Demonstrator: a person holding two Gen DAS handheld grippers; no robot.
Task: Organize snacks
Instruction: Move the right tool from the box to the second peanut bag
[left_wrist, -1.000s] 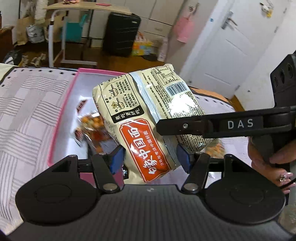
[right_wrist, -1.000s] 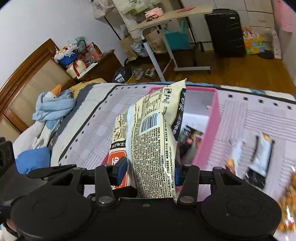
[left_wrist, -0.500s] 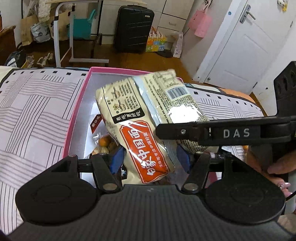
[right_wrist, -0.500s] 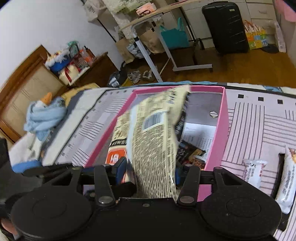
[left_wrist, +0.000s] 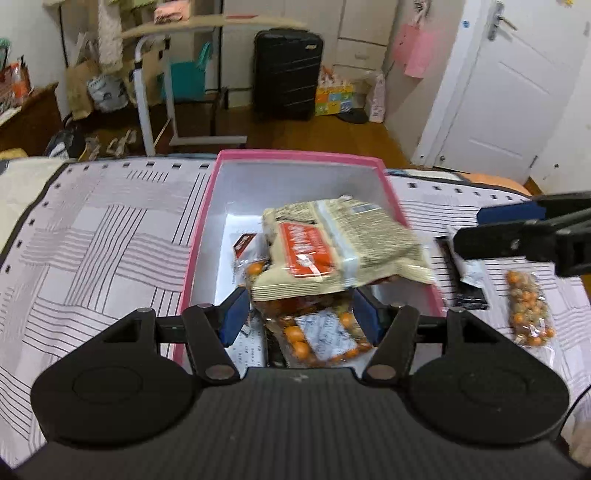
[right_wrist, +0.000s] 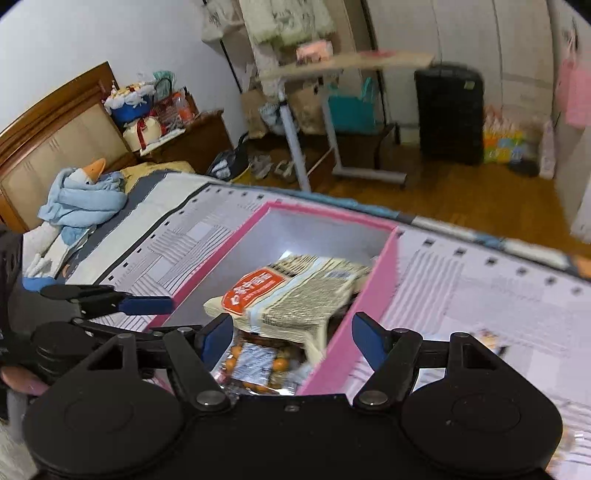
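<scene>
While the right claw (right_wrist: 291, 334) is opening with nothing pressed between its pads, the left claw (left_wrist: 301, 315) stands half open, empty too. One beige noodle packet (left_wrist: 332, 251) with an orange label lies in the pink box (left_wrist: 295, 157), atop one bag of orange snacks (left_wrist: 321, 332). Two more packets lie on the bed (left_wrist: 92, 236): a snack bag (left_wrist: 528, 310) and a black packet (left_wrist: 467, 280).

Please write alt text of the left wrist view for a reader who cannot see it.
A beige noodle packet with an orange label lies on other snack bags inside a pink-rimmed white cardboard box on a striped bedcover, just beyond the open left tool. Right of the box lie a clear bag of orange snacks and the right tool.
</scene>
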